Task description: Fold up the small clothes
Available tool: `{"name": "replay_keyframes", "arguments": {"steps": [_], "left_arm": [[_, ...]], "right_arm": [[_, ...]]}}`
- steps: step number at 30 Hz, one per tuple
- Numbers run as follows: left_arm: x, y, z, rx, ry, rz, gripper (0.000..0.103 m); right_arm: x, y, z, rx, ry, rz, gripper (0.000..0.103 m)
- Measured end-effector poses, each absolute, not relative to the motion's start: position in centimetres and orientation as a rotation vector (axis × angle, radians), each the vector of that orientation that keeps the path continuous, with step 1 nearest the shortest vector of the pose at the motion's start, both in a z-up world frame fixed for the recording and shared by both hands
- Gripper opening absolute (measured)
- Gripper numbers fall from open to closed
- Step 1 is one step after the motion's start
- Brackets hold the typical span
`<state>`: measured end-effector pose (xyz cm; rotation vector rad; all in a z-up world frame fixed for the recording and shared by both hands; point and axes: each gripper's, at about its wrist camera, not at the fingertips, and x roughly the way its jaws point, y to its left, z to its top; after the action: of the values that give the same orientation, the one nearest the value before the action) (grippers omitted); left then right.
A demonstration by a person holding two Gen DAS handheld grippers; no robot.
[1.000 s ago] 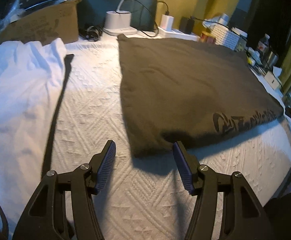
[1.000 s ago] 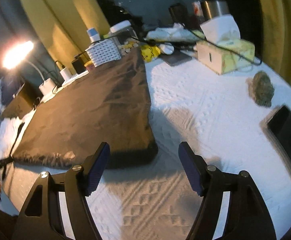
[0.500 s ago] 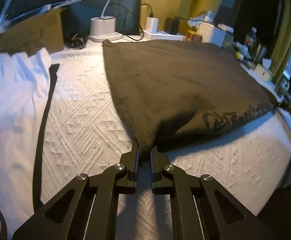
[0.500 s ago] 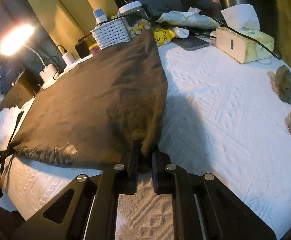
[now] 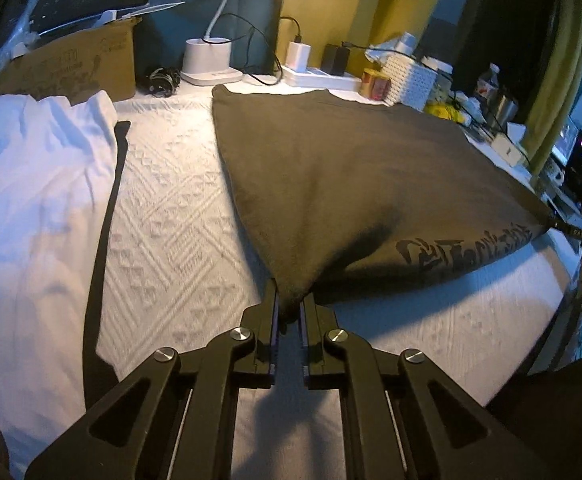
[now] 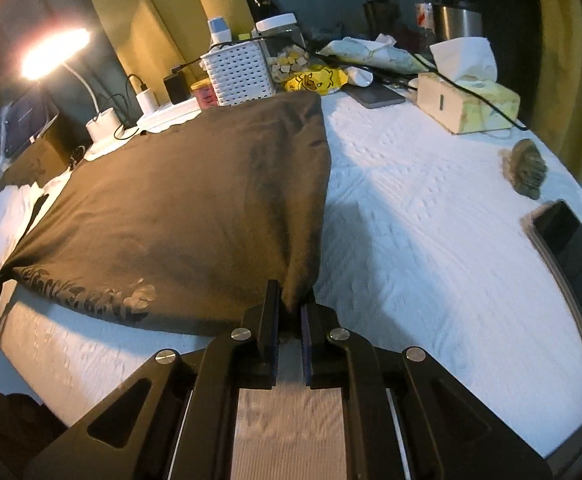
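Left gripper (image 5: 289,307) clamped on shirt (image 5: 343,184) near corner, right gripper (image 6: 290,307) clamped on opposite near corner, shirt spreading ahead of both fingertips, near edge lifted off bedspread (image 5: 171,232).

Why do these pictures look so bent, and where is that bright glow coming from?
Both wrist views use fisheye lenses, so the white bedspread bulges and corners go black. In the right wrist view a desk lamp glares, blown out; in the left wrist view the dark garment casts a shadow.
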<state>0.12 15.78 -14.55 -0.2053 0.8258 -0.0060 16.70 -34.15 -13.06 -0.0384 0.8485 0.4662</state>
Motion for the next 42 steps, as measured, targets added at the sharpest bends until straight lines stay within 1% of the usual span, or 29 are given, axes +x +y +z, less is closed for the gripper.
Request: {"name": "replay_keyframes", "arguments": {"steps": [14, 32, 38, 39, 41, 42], "left_arm": [[-2.9, 14.1, -14.5, -0.137, 0.83, -0.02, 0.006], [-5.9, 12.7, -15.9, -0.131, 0.85, 0.004, 0.007], [-5.8, 12.9, -15.9, -0.145, 0.874, 0.015, 0.01], [-5.8, 12.9, -15.8, -0.141, 0.881, 0.018, 0.012], [-5.9, 13.0, -15.7, -0.117, 0.884, 0.053, 0.029], [-6.0, 13.1, -15.4, -0.113, 0.869, 0.078, 0.047]], "right_arm": [[11.6, -35.5, -13.0, -0.063, 0.829, 0.44, 0.01], [8.2, -36.5, -14.1, -0.097, 0.834, 0.442, 0.01], [7.8, -36.7, -14.4, -0.094, 0.815, 0.445, 0.01], [7.8, -36.8, -14.4, -0.094, 0.815, 0.444, 0.01], [7.8, -36.9, -14.5, -0.088, 0.82, 0.443, 0.01], [7.9, -36.9, -14.4, -0.085, 0.824, 0.444, 0.01]]}}
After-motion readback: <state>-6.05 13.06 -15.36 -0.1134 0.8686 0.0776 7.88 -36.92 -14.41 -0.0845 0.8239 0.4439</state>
